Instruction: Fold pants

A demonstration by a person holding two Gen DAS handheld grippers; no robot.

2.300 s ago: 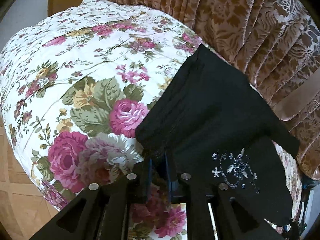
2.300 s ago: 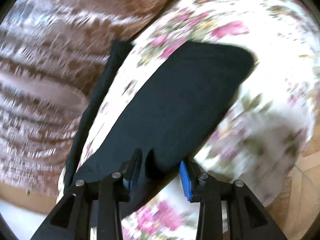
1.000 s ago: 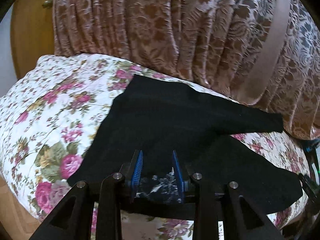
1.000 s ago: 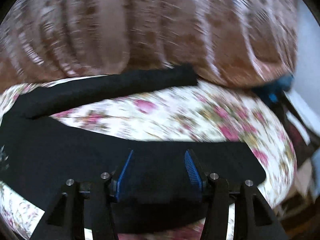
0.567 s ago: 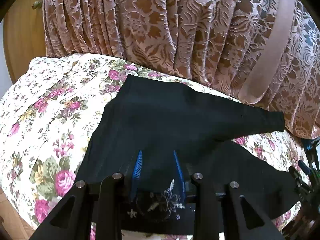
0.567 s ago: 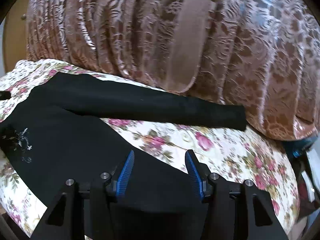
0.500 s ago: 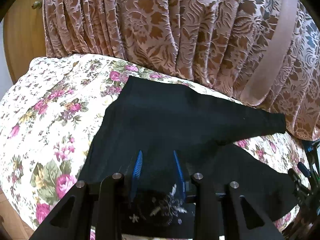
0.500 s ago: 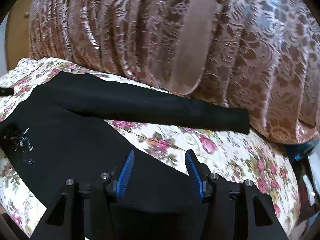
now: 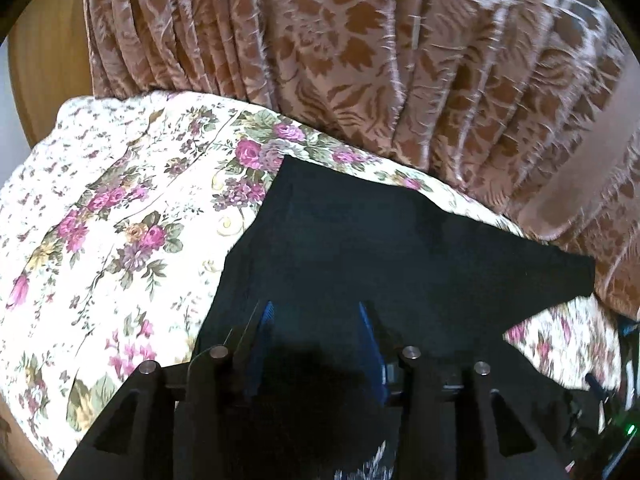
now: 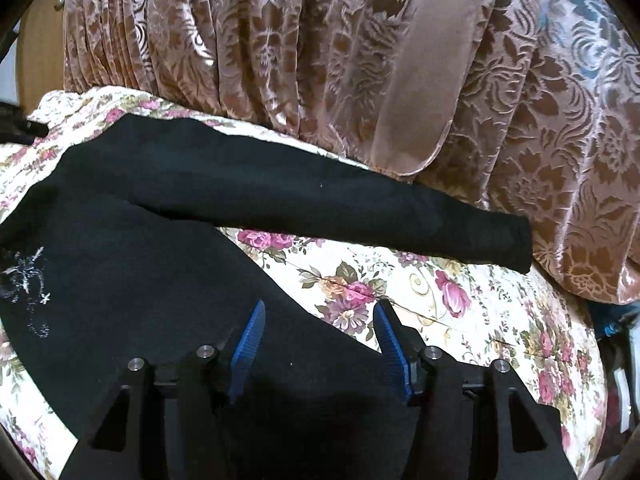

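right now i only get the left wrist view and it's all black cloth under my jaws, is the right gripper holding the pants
Observer: No. The right gripper pinches nothing. Its jaws are opening above the edge of the near leg, with one pad over cloth and the other over the quilt.
Operator: ok are the two legs stacked yet
Observer: Not yet. They fan apart in a V, with bare floral bedspread showing between the near leg and the far leg.
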